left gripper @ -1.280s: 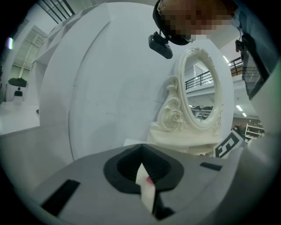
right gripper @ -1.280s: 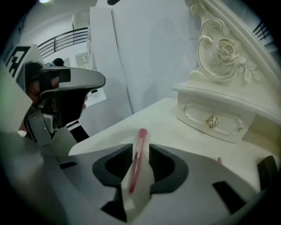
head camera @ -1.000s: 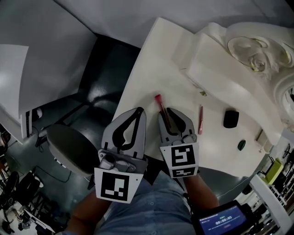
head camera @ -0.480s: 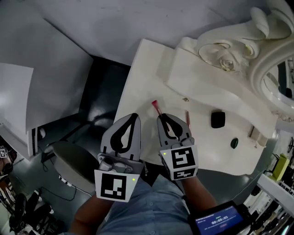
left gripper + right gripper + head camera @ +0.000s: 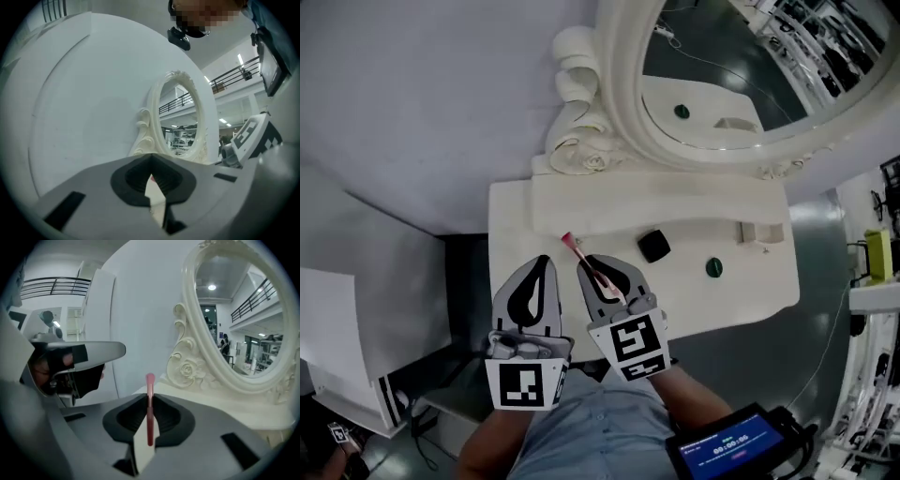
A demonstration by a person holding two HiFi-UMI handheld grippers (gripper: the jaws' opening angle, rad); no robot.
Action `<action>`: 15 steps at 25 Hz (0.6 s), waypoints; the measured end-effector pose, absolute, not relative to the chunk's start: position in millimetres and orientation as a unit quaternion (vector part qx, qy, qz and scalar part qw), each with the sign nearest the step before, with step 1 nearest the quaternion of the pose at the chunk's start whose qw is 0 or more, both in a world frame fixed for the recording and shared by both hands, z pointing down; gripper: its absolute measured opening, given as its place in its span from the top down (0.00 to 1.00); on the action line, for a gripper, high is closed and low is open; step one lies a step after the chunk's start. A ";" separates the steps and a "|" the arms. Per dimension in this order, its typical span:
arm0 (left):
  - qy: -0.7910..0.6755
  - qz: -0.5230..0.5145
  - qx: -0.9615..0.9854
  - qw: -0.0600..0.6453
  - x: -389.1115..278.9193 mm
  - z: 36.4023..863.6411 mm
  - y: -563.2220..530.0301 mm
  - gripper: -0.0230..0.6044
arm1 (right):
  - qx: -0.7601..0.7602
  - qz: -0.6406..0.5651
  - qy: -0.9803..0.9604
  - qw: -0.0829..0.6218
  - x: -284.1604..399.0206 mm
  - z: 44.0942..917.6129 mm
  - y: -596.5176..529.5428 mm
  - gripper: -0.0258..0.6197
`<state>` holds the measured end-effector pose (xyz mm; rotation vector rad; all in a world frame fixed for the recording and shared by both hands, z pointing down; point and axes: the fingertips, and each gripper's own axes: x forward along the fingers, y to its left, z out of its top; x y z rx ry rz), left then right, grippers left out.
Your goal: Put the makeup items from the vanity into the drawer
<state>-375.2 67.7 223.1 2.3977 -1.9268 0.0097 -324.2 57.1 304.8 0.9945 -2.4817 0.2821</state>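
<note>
- Right gripper point(image 5: 589, 269) clamped on pink stick point(image 5: 570, 244); stick lies along the jaws, tip poking forward, above tabletop point(image 5: 511, 220).
- Left gripper point(image 5: 542, 269) closed, empty, just beside.
- Drawer not in view.
- Compact point(image 5: 652, 246) sits nearer the right gripper.

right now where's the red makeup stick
The stick is clamped in the jaws of the right gripper, over the left front of the vanity in the head view, left of the black case.

No words can be read. The screen point(image 5: 727, 448) shows a line of digits, too small to make out. The left cube point(image 5: 525, 384) and right cube point(image 5: 630, 345) bear only black-and-white square patterns.
</note>
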 end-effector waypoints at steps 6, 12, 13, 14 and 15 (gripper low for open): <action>-0.549 -0.002 0.836 0.024 -314.6 211.8 54.1 0.96 | 0.447 0.103 -0.864 0.207 -262.5 283.1 51.3 0.90; -0.488 0.009 0.872 0.021 -247.9 216.9 60.5 0.96 | 0.515 0.117 -0.828 0.191 -190.2 283.3 60.9 0.90; -0.483 0.011 0.875 0.019 -236.9 218.3 62.3 0.96 | 0.521 0.118 -0.824 0.189 -178.7 283.8 62.7 0.90; -0.479 0.014 0.877 0.018 -225.6 219.9 64.2 0.96 | 0.526 0.118 -0.821 0.187 -167.0 284.6 64.5 0.90; -0.475 0.017 0.880 0.016 -213.9 221.7 66.1 0.96 | 0.530 0.118 -0.819 0.185 -155.4 285.6 66.3 0.90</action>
